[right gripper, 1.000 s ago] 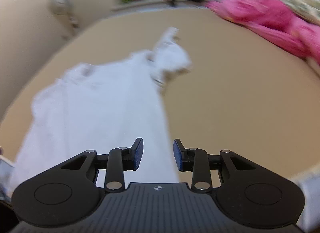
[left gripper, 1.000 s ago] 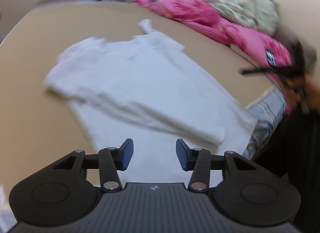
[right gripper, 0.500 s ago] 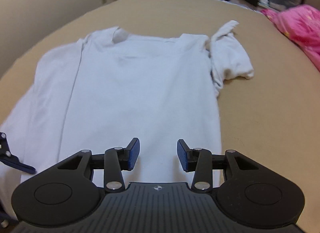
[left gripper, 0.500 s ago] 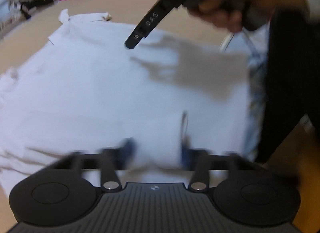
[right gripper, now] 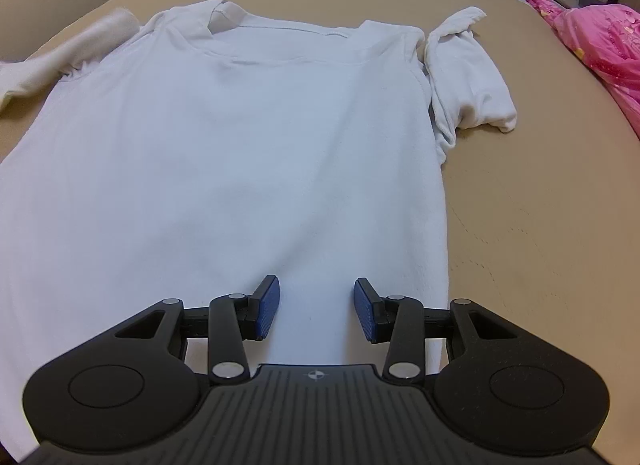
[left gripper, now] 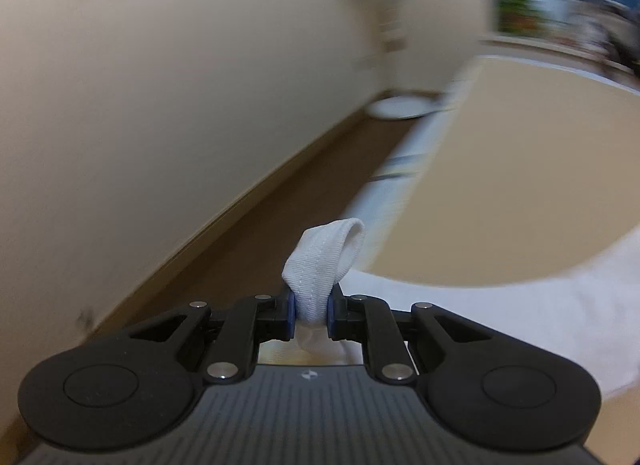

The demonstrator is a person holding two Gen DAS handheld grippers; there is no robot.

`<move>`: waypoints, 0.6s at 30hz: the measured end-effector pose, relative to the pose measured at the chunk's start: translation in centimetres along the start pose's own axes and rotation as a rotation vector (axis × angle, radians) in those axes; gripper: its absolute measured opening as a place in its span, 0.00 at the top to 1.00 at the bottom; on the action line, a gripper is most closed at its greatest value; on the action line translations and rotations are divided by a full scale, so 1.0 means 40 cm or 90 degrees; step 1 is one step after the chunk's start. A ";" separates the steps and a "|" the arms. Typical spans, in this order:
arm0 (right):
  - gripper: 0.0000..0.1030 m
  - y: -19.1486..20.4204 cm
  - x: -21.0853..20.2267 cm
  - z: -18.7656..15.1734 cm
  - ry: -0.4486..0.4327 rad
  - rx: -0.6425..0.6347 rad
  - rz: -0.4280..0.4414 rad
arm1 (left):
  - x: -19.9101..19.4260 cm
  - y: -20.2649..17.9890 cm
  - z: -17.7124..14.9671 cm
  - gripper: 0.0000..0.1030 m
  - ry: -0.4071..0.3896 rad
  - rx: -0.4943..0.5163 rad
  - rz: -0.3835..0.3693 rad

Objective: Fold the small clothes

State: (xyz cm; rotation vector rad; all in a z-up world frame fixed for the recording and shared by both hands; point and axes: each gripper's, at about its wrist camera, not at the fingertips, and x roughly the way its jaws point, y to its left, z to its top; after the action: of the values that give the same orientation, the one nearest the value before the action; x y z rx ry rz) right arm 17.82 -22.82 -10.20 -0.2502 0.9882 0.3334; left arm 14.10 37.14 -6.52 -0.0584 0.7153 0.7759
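The left gripper point(left gripper: 311, 312) has its jaws clamped on a bunched fold of hem from the white cotton short-sleeved T-shirt point(right gripper: 224, 137), and a loop of stitched edge stands up above the blue pads point(left gripper: 291, 315). That camera is swung toward the cream wall point(left gripper: 160, 85) and the brown floor strip point(left gripper: 256, 233), and the picture is smeared, so which corner of the hem is pinched is probably the near-left one, though that cannot be confirmed. More white cloth trails off to the right of the jaws over the tan counter point(left gripper: 520, 185).

In the right wrist view the shirt lies flat on the counter, neckline away from the camera, with 1 sleeve blurred at far left and the other sleeve point(right gripper: 468, 77) crumpled beside the right shoulder. The right gripper point(right gripper: 316, 311) hovers low over the hem near the shirt's right edge, its jaws apart and holding nothing. At far right a pink patterned garment point(right gripper: 600, 41) lies well apart from the shirt.

The step in hand looks like taking both bottom corners before the first fold. The next move calls for the right jaws to drop onto the hem near the right edge and close on both layers, level with the left grasp, so the cloth lifts evenly.
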 end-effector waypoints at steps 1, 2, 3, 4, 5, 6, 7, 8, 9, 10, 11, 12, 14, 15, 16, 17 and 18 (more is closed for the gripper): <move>0.58 0.000 0.001 0.002 0.000 0.001 -0.001 | 0.025 0.033 0.000 0.84 0.013 -0.037 0.012; 0.58 0.000 0.003 0.004 0.001 0.002 -0.002 | 0.038 0.053 0.002 0.83 0.010 -0.052 0.033; 0.58 0.000 0.004 0.005 0.001 0.004 -0.003 | 0.049 0.068 0.005 0.79 0.002 -0.057 0.052; 0.58 0.002 0.005 0.006 0.001 0.004 -0.005 | 0.059 0.078 0.007 0.69 -0.001 -0.065 0.069; 0.58 0.005 0.004 0.006 0.001 0.005 -0.007 | 0.069 0.086 0.013 0.65 0.011 -0.076 0.082; 0.58 0.007 0.006 0.008 0.001 0.006 -0.008 | 0.068 0.090 0.024 0.64 0.018 -0.087 0.085; 0.58 0.008 0.007 0.009 0.001 0.006 -0.009 | 0.049 0.082 0.031 0.64 0.004 -0.090 0.070; 0.58 0.009 0.008 0.012 0.000 0.006 -0.009 | 0.020 0.064 0.043 0.62 -0.030 -0.080 0.040; 0.58 0.008 0.008 0.014 -0.002 0.006 -0.009 | -0.011 0.032 0.047 0.60 -0.059 -0.060 0.012; 0.58 0.005 0.007 0.018 -0.005 0.010 -0.008 | -0.040 -0.011 0.048 0.56 -0.078 -0.031 -0.032; 0.58 0.000 0.006 0.022 -0.009 0.018 -0.008 | -0.057 -0.050 0.046 0.55 -0.081 -0.003 -0.092; 0.58 -0.006 0.003 0.026 -0.018 0.028 -0.010 | -0.068 -0.091 0.039 0.54 -0.066 0.015 -0.166; 0.58 -0.021 -0.006 0.037 -0.042 0.051 -0.012 | -0.061 -0.158 0.021 0.54 -0.007 0.028 -0.264; 0.58 -0.031 -0.013 0.043 -0.057 0.067 -0.011 | -0.052 -0.192 0.009 0.54 0.028 0.040 -0.284; 0.58 -0.044 -0.021 0.050 -0.075 0.082 -0.011 | -0.039 -0.218 -0.002 0.54 0.062 0.053 -0.290; 0.58 -0.060 -0.031 0.058 -0.098 0.099 -0.010 | -0.019 -0.245 -0.017 0.54 0.117 0.065 -0.292; 0.60 -0.078 -0.040 0.066 -0.120 0.115 -0.009 | 0.009 -0.260 -0.030 0.54 0.172 0.067 -0.285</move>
State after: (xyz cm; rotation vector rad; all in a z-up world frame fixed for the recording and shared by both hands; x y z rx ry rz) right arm 20.22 -25.01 -7.27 -0.0593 0.8240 0.2481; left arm 20.44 29.47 -9.80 -0.2237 0.9562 0.3023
